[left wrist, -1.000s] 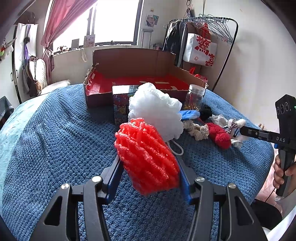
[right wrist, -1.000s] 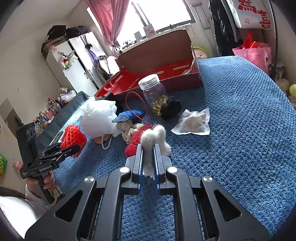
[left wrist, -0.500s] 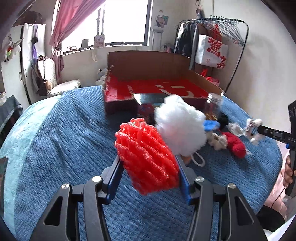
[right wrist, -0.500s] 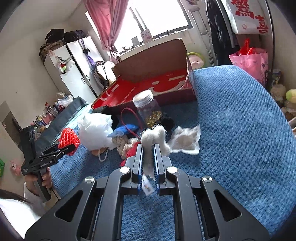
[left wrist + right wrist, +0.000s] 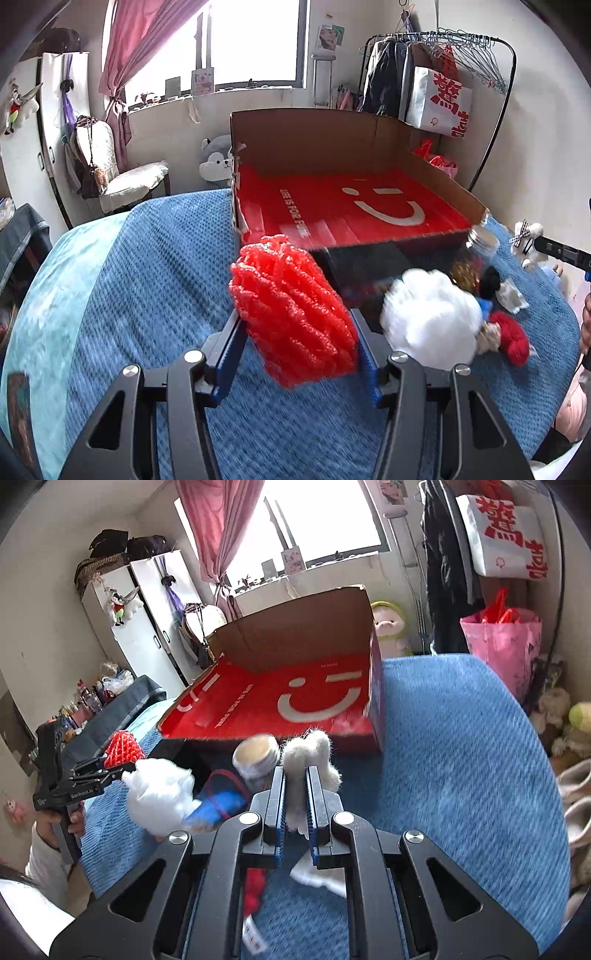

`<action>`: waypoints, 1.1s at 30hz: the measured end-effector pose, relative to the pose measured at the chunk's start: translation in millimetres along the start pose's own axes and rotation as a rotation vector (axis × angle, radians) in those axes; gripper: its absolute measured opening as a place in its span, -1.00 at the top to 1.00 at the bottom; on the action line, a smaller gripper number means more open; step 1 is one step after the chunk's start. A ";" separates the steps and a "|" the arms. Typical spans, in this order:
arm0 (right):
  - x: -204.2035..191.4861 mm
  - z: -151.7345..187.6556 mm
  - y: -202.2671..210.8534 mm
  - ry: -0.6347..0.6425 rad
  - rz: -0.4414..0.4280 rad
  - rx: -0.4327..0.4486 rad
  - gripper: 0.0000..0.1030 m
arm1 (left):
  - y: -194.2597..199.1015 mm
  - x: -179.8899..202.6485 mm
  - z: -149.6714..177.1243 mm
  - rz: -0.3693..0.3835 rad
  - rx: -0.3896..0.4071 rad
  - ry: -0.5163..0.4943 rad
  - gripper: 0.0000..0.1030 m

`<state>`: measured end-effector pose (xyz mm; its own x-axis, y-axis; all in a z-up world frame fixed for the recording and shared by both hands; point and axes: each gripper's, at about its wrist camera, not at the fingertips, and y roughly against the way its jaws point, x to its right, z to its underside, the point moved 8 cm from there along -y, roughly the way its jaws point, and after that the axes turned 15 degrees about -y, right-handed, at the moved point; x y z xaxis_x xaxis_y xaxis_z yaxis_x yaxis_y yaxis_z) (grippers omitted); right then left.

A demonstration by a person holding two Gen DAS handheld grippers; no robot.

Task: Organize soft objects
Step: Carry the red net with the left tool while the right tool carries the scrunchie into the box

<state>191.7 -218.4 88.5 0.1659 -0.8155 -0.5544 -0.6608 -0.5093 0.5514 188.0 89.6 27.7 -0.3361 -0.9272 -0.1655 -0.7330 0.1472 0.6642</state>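
Both grippers had risen toward the red box [image 5: 354,210] at twelve o'clock; left gripper [image 5: 297,345] clamped the red mesh pouf [image 5: 291,314], right gripper [image 5: 295,805] pinched the white plush toy [image 5: 308,764], which risked slipping from its narrow hold.

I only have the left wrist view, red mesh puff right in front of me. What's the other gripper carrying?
Observer: The right gripper is shut on a white fuzzy toy, clamped around its middle.
Operator: Anything dangling under it?
Observer: A white tag hangs below, blurred.
Operator: And anything already in the box?
Observer: Near the right wall of the red box, something pale and fuzzy lies on the floor; your view's front wall hides that corner.
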 end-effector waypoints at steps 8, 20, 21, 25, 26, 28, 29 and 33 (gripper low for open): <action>-10.4 -30.6 -26.0 0.058 -0.002 -0.004 0.81 | -19.2 -21.5 -33.5 -0.008 -0.008 -0.046 -0.10; -29.7 -64.8 -75.5 0.177 0.034 -0.047 0.81 | -53.8 -20.1 -90.5 0.088 -0.023 -0.134 -0.10; -30.4 -65.7 -80.9 0.191 0.045 -0.059 0.81 | -58.8 -18.4 -94.1 0.102 -0.030 -0.141 -0.10; -31.2 -70.1 -107.6 0.275 0.125 -0.108 0.81 | -81.3 -11.1 -105.2 0.142 -0.073 -0.172 -0.10; -31.0 -69.4 -114.5 0.295 0.142 -0.125 0.81 | -88.0 -9.1 -106.7 0.152 -0.090 -0.178 -0.10; -29.1 -67.7 -128.5 0.332 0.179 -0.164 0.81 | -98.5 -4.3 -108.5 0.172 -0.118 -0.191 -0.10; -28.1 -66.3 -136.2 0.351 0.196 -0.187 0.81 | -104.3 -2.0 -109.3 0.178 -0.135 -0.201 -0.10; -25.2 -58.7 -157.9 0.394 0.231 -0.277 0.81 | -123.3 5.0 -113.2 0.202 -0.188 -0.226 -0.10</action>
<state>334.8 -133.6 52.0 0.3371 -0.9290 -0.1525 -0.5030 -0.3147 0.8050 343.7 27.8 27.6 -0.6012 -0.7829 -0.1601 -0.5234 0.2344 0.8192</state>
